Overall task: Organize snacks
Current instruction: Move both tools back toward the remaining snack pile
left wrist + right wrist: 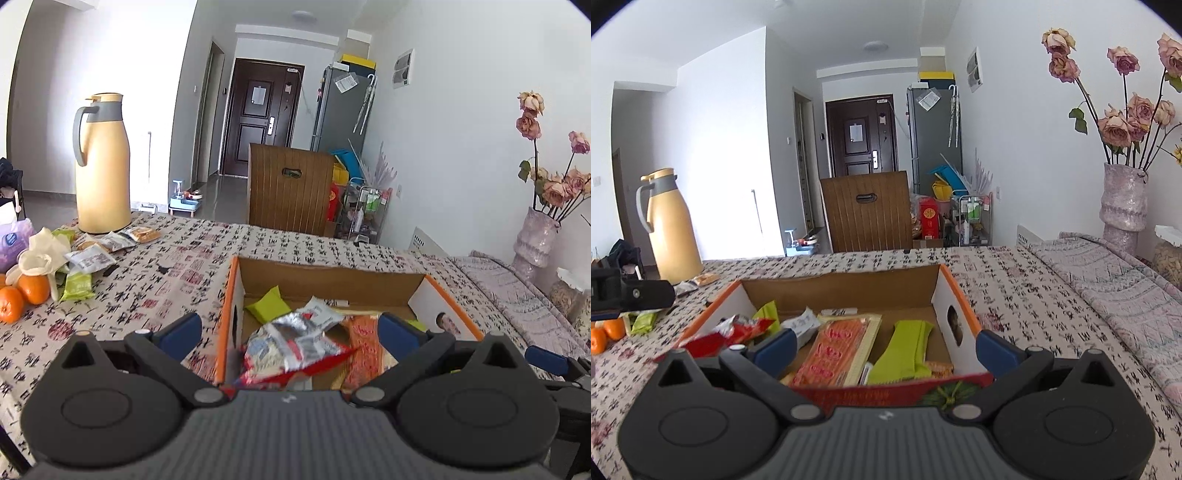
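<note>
left gripper [290, 328] fingers apart over box [332, 275]; red-silver packet [295, 339] lies loose between them, light, crinkly, slippery; pinch its sealed edge. right gripper [884, 345] fingers apart, empty.

on my table's patterned cloth [295, 243] stands a yellow thermos jug [101, 162]; oranges [22, 295] sit left. a vase of dried roses [1123, 199] stands right, a wooden chair back [866, 210] beyond.
</note>
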`<state>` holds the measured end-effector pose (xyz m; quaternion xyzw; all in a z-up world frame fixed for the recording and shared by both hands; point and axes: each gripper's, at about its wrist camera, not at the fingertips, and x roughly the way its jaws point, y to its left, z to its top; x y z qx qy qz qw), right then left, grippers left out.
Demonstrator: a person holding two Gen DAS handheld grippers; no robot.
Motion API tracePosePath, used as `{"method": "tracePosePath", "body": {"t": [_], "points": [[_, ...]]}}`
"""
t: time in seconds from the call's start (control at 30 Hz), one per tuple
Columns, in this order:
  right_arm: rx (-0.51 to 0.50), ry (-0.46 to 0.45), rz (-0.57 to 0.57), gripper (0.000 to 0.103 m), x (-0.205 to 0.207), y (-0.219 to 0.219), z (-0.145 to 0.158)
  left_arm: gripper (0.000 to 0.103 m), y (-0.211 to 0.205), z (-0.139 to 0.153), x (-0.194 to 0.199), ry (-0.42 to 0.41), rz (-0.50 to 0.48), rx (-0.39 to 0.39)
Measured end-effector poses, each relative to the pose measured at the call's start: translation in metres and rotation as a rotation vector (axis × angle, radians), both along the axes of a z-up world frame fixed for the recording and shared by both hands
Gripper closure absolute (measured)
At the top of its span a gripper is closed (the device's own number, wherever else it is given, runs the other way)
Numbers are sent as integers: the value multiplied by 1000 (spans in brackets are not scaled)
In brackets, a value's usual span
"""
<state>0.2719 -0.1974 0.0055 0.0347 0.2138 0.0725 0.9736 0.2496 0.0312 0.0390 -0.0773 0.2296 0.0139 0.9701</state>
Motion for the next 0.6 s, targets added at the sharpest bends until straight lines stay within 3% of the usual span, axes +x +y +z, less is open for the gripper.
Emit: {"method": "tracePosePath", "body": {"t": [0.37, 0.6], "points": [[18, 73, 52, 0, -43, 9, -26, 0, 12, -23, -34, 49, -1, 30], [-35, 139, 83, 0, -62, 26, -45, 0, 21, -48, -52, 111, 14, 44]]}}
